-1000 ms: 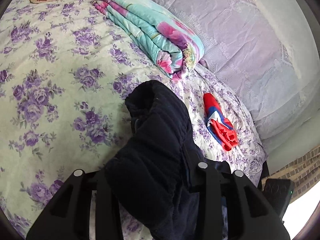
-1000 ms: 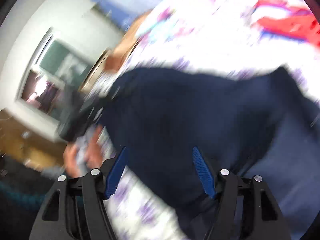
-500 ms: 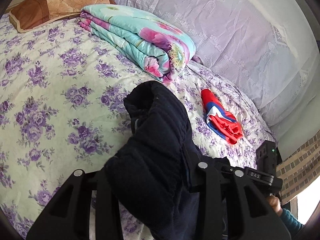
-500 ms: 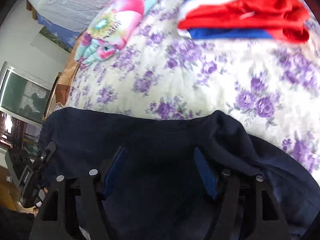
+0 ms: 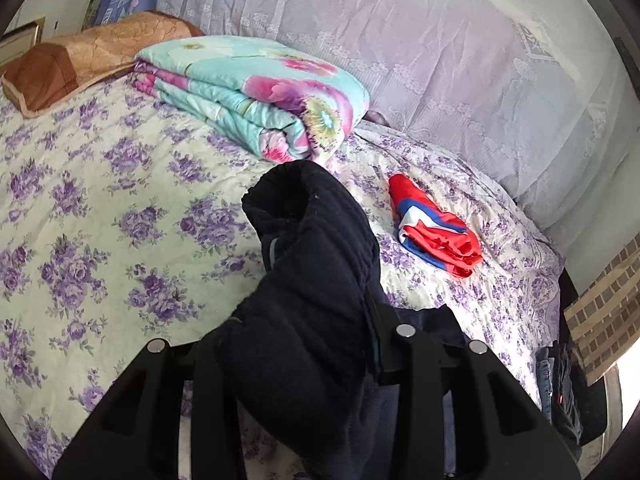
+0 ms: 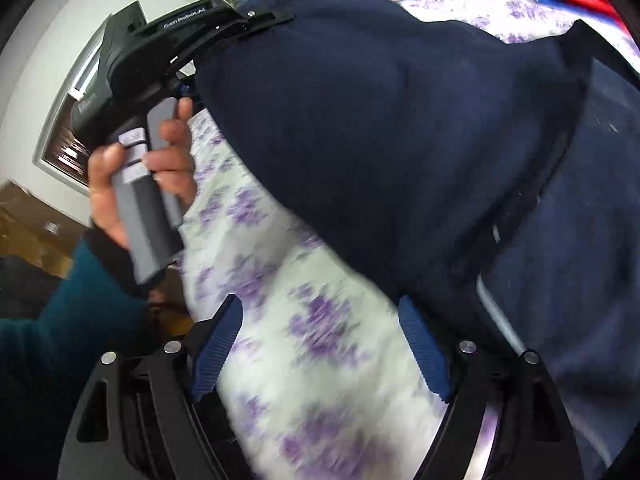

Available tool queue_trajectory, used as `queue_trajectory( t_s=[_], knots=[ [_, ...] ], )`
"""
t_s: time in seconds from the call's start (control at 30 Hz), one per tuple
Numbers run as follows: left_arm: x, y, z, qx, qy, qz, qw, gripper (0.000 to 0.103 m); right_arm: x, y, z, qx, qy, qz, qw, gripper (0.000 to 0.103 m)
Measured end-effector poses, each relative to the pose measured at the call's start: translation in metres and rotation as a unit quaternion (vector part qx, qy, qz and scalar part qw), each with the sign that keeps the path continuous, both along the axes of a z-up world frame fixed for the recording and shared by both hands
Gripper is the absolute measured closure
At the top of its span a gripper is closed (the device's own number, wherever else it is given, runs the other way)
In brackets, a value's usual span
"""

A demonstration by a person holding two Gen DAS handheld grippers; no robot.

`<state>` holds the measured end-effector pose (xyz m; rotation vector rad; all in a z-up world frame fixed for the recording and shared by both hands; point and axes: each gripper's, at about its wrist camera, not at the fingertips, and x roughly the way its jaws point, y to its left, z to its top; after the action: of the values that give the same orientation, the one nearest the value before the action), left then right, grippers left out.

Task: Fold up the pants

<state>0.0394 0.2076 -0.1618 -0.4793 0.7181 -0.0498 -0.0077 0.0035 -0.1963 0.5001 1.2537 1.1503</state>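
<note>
**Two grippers, one pair of dark pants over the floral bed**

Two grippers work over the bed point(image 5: 100, 208), whose sheet carries purple flowers on a pale ground. The left gripper point(image 5: 296, 360) is clamped on the navy pants point(image 5: 316, 280): thick ribbed fabric bunches up between its black arms and rises in a hump above the sheet, hiding the fingertips, so the clamp is judged from the cloth wedged tightly there. From the right wrist view, the same pants point(image 6: 400, 120) hang as a broad dark drape from the left gripper point(image 6: 240, 24) down toward the bed, with the lower part spreading to the right edge of the frame.

The person's left hand point(image 6: 140, 184), in a teal sleeve, wraps the grey handle of that tool.

The right gripper point(image 6: 320, 352) stands wide open, its blue ribbed pads point(image 6: 216, 352) apart with only blurred sheet between them; the right pad appears to sit just beside the pants' hem, though motion blur makes contact hard to judge.

Beyond the pants on the bed lies a folded turquoise quilt point(image 5: 256, 96) with pink flowers. To the right of the pants, apart from them, rests a small red, white and blue garment point(image 5: 436, 228). At the head of the bed sits a brown pillow point(image 5: 80, 60), and a lilac lace curtain point(image 5: 440, 60) hangs along the far side.
</note>
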Motion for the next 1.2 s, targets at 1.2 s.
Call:
queue_trajectory(
  t_s=[1.2],
  knots=[
    [-0.061, -0.285, 0.039, 0.238, -0.029, -0.272, 0.9318, 0.031, -0.006, -0.313, 0.039, 0.169, -0.01, -0.319, 0.932, 0.013]
  ],
)
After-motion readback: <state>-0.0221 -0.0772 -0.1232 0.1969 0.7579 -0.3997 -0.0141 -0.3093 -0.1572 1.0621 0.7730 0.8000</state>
